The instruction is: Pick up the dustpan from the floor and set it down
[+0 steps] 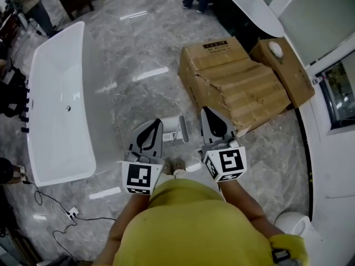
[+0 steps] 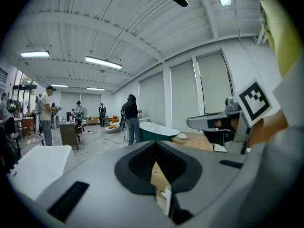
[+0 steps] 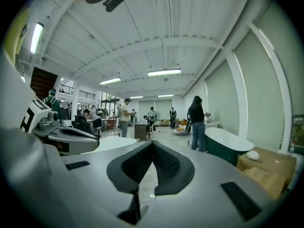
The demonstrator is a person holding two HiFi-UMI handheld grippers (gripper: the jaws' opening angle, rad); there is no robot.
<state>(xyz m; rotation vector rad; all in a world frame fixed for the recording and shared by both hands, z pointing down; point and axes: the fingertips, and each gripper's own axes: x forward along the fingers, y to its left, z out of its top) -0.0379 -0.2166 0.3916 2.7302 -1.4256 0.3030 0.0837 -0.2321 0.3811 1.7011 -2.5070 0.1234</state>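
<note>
Both grippers are up and level in front of the person. The left gripper (image 2: 156, 148) has its fingers closed tip to tip, with nothing between them. The right gripper (image 3: 152, 147) is the same, shut and empty. The dustpan (image 1: 178, 129) sits on the marble floor (image 1: 138, 54), showing between the two grippers. Cardboard boxes (image 1: 238, 85) lie just right, and a bathtub (image 1: 58, 110) lies left.
</note>
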